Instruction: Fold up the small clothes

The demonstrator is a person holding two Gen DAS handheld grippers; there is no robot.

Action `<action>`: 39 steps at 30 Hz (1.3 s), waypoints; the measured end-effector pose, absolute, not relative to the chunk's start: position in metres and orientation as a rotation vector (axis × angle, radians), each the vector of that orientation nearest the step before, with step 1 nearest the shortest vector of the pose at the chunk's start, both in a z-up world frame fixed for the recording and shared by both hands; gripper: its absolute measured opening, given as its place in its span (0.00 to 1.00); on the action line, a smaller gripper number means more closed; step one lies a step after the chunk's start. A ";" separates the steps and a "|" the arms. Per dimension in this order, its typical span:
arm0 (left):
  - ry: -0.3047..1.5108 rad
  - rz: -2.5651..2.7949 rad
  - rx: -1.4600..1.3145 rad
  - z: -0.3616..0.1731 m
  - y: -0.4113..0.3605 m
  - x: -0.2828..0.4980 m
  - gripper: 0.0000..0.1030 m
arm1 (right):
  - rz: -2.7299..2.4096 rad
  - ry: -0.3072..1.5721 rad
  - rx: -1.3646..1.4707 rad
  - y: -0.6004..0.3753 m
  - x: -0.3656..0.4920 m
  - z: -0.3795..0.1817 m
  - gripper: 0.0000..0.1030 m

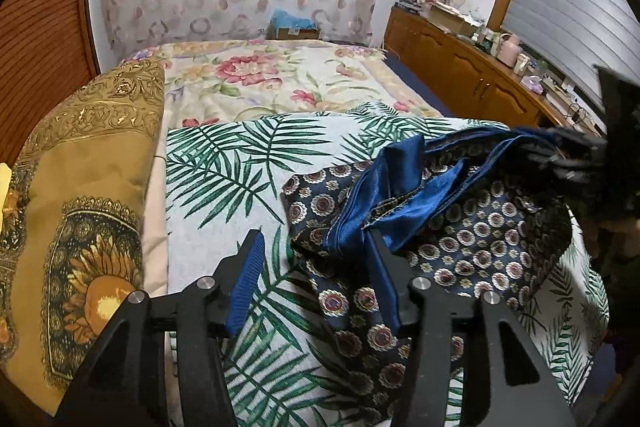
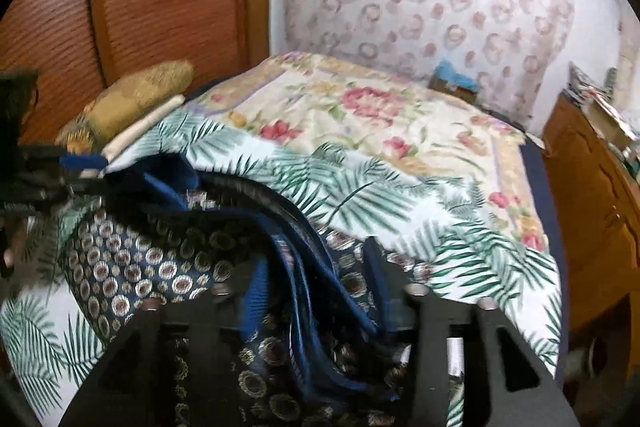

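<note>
A small navy garment (image 1: 480,227) with round medallion print and shiny blue trim lies crumpled on a palm-leaf cloth (image 1: 240,167) spread over the bed. My left gripper (image 1: 314,259) stands open at the garment's left corner. Its right finger (image 1: 380,267) rests on the blue trim and its left finger is over the bare palm-leaf cloth. In the right wrist view, the garment (image 2: 140,259) is bunched in blue-edged folds that run between the fingers of my right gripper (image 2: 316,279). Its jaws stand apart and do not press on the cloth. That view is blurred.
A gold sunflower cushion (image 1: 80,207) lies along the bed's left side. A floral bedspread (image 1: 260,83) stretches beyond the palm-leaf cloth. A wooden cabinet (image 1: 460,67) with clutter on top runs along the right, and a cardboard box (image 1: 294,25) sits at the far wall.
</note>
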State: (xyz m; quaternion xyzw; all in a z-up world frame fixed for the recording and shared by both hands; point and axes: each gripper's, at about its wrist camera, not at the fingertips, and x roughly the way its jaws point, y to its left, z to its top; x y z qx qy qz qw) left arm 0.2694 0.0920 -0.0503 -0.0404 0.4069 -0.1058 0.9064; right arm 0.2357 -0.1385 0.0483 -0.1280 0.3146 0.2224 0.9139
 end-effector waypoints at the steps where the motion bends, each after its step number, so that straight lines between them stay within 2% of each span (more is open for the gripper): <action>1: 0.835 -0.213 -0.086 -0.049 0.093 0.270 0.51 | 0.450 0.641 -0.245 -0.143 0.234 0.052 0.59; 7: 0.757 -0.217 -0.119 -0.028 0.099 0.263 0.53 | 0.389 0.622 -0.200 -0.167 0.215 0.060 0.63; 8: 0.751 -0.217 -0.114 -0.026 0.099 0.261 0.60 | 0.386 0.625 -0.193 -0.171 0.212 0.058 0.63; 10: 0.748 -0.227 -0.113 -0.026 0.098 0.260 0.69 | 0.376 0.638 -0.183 -0.179 0.204 0.052 0.63; 11: 0.752 -0.229 -0.112 -0.027 0.098 0.261 0.70 | 0.373 0.650 -0.177 -0.181 0.202 0.051 0.64; 14: 0.787 -0.228 -0.105 -0.037 0.095 0.266 0.70 | 0.364 0.710 -0.171 -0.186 0.203 0.031 0.67; 20: 0.868 -0.227 -0.105 -0.059 0.088 0.291 0.70 | 0.381 0.808 -0.089 -0.198 0.221 0.003 0.68; 36: 0.926 -0.219 -0.124 -0.078 0.087 0.326 0.70 | 0.483 0.841 -0.086 -0.184 0.263 -0.010 0.69; 39: 0.913 -0.247 -0.128 -0.078 0.087 0.327 0.61 | 0.512 0.837 -0.132 -0.171 0.265 -0.013 0.67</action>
